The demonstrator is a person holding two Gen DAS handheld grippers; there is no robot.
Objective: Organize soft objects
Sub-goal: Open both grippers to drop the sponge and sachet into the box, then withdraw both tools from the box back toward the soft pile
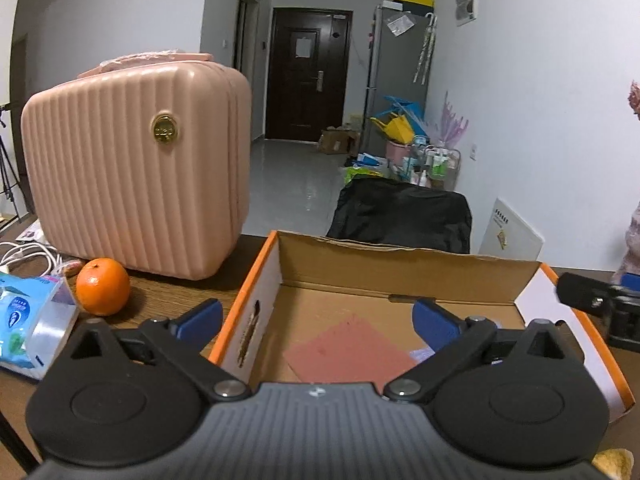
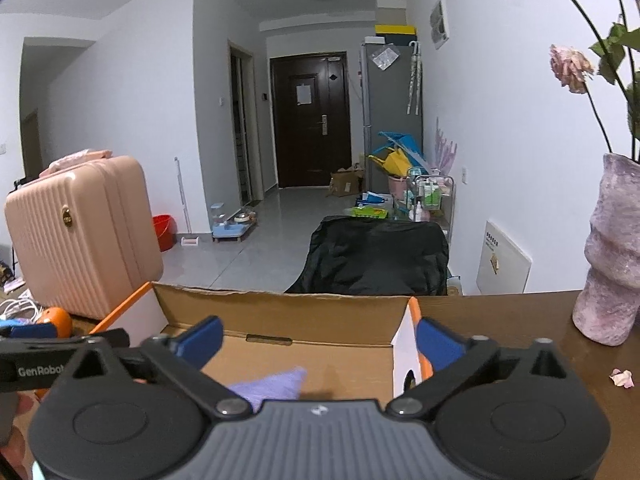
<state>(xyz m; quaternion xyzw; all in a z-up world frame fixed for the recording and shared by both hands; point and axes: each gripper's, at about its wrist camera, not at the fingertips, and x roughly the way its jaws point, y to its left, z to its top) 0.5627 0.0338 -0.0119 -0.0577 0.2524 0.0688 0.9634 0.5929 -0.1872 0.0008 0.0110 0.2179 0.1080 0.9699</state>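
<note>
Cloth (image 1: pixel 352 350) lies in box (image 1: pixel 404 268); suitcase (image 1: pixel 136 168) and orange (image 1: pixel 103 287) left.

Pink ribbed suitcase (image 1: pixel 136 168) standing on the worktop (image 1: pixel 168 284), orange (image 1: pixel 103 287) just before it; tissue pack (image 1: pixel 28 320) nearby. Mottled purple vase (image 2: pixel 612 264) with wilted roses (image 2: pixel 570 66).

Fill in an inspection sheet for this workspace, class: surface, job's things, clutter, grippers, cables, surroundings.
Surface: brown wooden table.
Job's things: open cardboard box holding a pink cloth and a purple cloth.
Clutter: pink suitcase, orange, tissue pack, vase of wilted flowers, fallen petal.
Grippers: left gripper open, empty, over the box; right gripper open, empty.
Cables: white cable at the table's left edge.
Surroundings: dark door, fridge, black-draped chair.
</note>
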